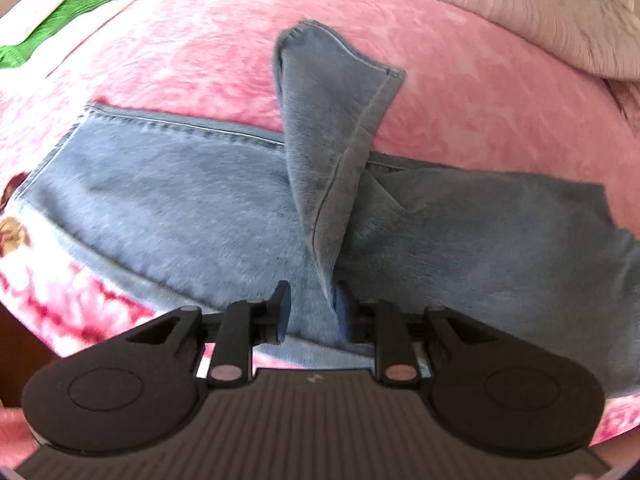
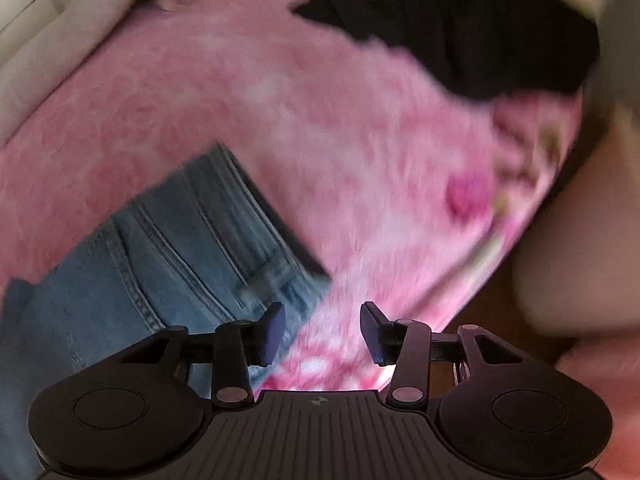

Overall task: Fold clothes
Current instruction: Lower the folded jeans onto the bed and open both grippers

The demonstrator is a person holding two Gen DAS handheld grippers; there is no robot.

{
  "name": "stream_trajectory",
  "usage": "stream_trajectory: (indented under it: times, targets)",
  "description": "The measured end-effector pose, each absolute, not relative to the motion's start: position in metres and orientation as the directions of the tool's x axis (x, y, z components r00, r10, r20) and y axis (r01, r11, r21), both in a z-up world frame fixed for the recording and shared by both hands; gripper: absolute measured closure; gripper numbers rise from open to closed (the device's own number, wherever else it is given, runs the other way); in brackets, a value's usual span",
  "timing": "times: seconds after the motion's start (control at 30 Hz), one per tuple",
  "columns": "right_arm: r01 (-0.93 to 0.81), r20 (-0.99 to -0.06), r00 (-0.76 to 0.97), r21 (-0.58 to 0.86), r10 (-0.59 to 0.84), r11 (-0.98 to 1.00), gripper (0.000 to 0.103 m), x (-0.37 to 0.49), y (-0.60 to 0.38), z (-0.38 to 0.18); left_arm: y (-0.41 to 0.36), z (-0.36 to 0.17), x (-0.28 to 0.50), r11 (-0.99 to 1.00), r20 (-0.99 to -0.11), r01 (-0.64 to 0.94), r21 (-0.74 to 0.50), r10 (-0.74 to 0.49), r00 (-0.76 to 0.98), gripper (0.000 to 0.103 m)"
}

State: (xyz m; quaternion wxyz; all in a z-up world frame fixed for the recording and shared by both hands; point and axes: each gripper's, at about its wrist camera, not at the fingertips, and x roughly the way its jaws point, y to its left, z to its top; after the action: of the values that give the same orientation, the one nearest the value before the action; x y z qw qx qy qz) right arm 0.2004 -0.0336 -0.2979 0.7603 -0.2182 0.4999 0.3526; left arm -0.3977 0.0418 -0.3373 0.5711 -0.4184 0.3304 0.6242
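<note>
Light blue jeans [image 1: 168,196] lie across a pink blanket [image 1: 200,40]. One leg end [image 1: 332,92] is lifted and hangs from my left gripper [image 1: 312,312], which is shut on a pinch of the denim. In the right wrist view the waistband part of the jeans [image 2: 180,240] lies at the lower left. My right gripper [image 2: 323,330] is open and empty, just right of the waistband edge, above the blanket [image 2: 280,120]. That view is blurred.
A white garment with a green stripe [image 1: 64,20] lies at the far left. A pale pink ribbed cloth [image 1: 520,12] lies at the back right. A black garment [image 2: 460,32] lies at the far end of the bed. The bed's edge [image 2: 520,240] runs down the right.
</note>
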Motion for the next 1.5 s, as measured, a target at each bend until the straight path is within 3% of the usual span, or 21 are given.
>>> stream_trajectory:
  times: [0.1,0.3,0.6,0.77,0.97,1.2,1.23,1.27,1.3,1.5]
  targets:
    - [-0.812,-0.890,0.267,-0.002,0.370,0.583,0.057,0.179,-0.009,-0.285,0.033,-0.324,-0.404,-0.143,-0.896,-0.987,-0.067,0.445,-0.003,0.082]
    - [-0.877,-0.889,-0.016,0.232,0.458,0.420,0.058,0.118,0.058,-0.298,0.045,-0.308,-0.436,-0.191,-0.867,-0.979,-0.077,0.497,-0.030,0.083]
    - [-0.949,-0.861,-0.187,0.283,0.473,0.140,0.058,-0.027,0.148,-0.312,0.080,-0.350,-0.546,-0.268,-0.890,-0.963,-0.033,0.446,-0.093,0.083]
    - [-0.879,-0.831,-0.346,0.449,0.436,0.159,0.058,-0.101,0.177,-0.337,0.097,-0.365,-0.622,-0.333,-0.905,-0.943,-0.006,0.403,-0.137,0.083]
    - [-0.728,-0.747,-0.534,0.645,0.397,0.234,0.057,-0.183,0.207,-0.373,0.105,-0.331,-0.686,-0.365,-0.873,-0.928,-0.074,0.474,-0.117,0.083]
    - [-0.660,-0.638,-0.610,0.737,0.470,0.143,0.058,-0.228,0.221,-0.359,0.091,-0.326,-0.726,-0.415,-0.877,-0.891,-0.183,0.479,-0.043,0.084]
    - [-0.652,-0.621,-0.619,0.748,0.480,0.127,0.059,-0.234,0.223,-0.356,0.088,-0.327,-0.730,-0.425,-0.879,-0.884,-0.196,0.476,-0.033,0.084]
    - [-0.643,-0.604,-0.628,0.758,0.490,0.110,0.070,-0.240,0.225,-0.353,0.087,-0.329,-0.733,-0.431,-0.881,-0.879,-0.205,0.473,-0.027,0.084]
    - [-0.634,-0.587,-0.637,0.768,0.500,0.093,0.100,-0.246,0.227,-0.350,0.085,-0.330,-0.737,-0.436,-0.881,-0.874,-0.216,0.472,-0.017,0.084]
    - [-0.578,-0.477,-0.686,0.816,0.549,-0.012,0.103,-0.283,0.238,-0.333,0.083,-0.327,-0.755,-0.437,-0.867,-0.855,-0.279,0.497,0.030,0.085]
